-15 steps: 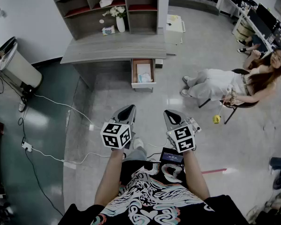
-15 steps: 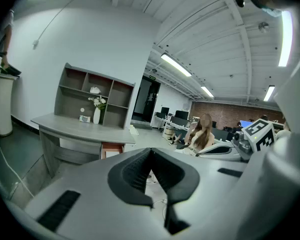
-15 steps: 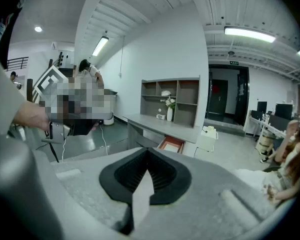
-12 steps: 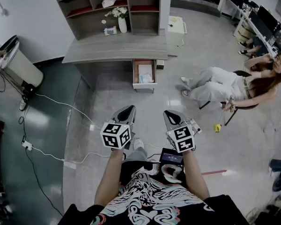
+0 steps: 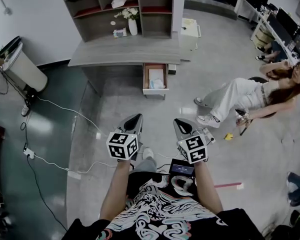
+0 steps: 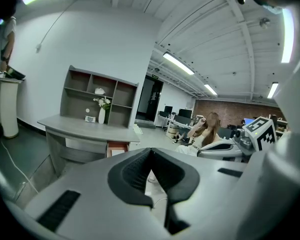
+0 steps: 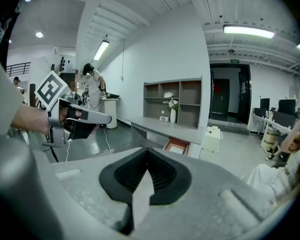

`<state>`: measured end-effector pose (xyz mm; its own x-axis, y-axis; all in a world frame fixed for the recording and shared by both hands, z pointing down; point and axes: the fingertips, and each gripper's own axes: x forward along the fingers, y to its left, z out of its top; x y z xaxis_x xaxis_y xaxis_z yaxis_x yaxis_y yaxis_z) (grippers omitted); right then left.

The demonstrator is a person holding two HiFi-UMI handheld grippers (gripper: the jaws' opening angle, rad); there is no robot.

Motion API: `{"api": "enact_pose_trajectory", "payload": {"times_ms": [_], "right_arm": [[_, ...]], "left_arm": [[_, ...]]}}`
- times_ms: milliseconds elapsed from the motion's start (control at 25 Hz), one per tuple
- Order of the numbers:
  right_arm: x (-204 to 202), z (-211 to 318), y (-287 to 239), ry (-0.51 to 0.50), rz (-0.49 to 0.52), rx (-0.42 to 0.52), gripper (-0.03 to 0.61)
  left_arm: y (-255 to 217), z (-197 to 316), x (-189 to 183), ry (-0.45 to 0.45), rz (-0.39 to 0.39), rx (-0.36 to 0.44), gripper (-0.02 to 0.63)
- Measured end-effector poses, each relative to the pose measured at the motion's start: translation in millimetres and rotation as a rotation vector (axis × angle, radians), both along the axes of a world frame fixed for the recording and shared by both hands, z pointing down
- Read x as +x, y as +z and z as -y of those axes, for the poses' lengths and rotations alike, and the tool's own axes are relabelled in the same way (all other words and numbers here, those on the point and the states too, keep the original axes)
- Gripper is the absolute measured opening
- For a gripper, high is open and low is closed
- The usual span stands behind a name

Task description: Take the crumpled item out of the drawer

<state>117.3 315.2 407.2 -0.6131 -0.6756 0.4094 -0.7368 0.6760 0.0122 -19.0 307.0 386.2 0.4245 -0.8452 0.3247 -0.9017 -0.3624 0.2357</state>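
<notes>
Left claw: closed, empty.
Right claw: closed, empty.
Open wooden drawer: 12 o'clock of claws, holding pale crumpled item.

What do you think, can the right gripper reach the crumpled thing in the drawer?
Probably not yet. The right gripper is shut and well short of the drawer; only floor lies between.

Pretty clearly an office, the open-plan kind. There's a grey desk with a cubby shelf unit on top, a vase of flowers on it and a drawer pulled open underneath. Off to the side there's a row of workstations with monitors, and a person sitting in a chair. Long strip lights hang under a bare white ceiling, there's a brick wall at the far end, and the glossy floor has power cables trailing across it.
</notes>
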Motion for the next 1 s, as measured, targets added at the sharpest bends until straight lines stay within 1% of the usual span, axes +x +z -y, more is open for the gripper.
{"api": "enact_pose_trajectory", "payload": {"times_ms": [80,240,480,680,880,1000], "right_arm": [[-1,0,-1,-0.008,0.018,0.002,0.006],[-4,9,4,-0.015,0.005,-0.001,0.006],[-2,43,18,0.008,0.006,-0.01,0.006],[-9,98,29,0.031,-0.003,-0.037,0.006],[-25,175,51,0.044,-0.025,-0.1,0.006],[-39,224,62,0.051,-0.038,-0.13,0.006]], "left_arm": [[0,1,0,0.0,-0.001,0.001,-0.002],[3,11,-6,-0.011,-0.015,-0.006,0.0],[16,47,-10,-0.012,-0.03,-0.015,0.0],[30,103,-21,-0.008,-0.032,-0.045,-0.001],[54,180,-40,-0.002,-0.042,-0.121,0.0],[66,230,-52,0.016,-0.046,-0.151,-0.001]]}}
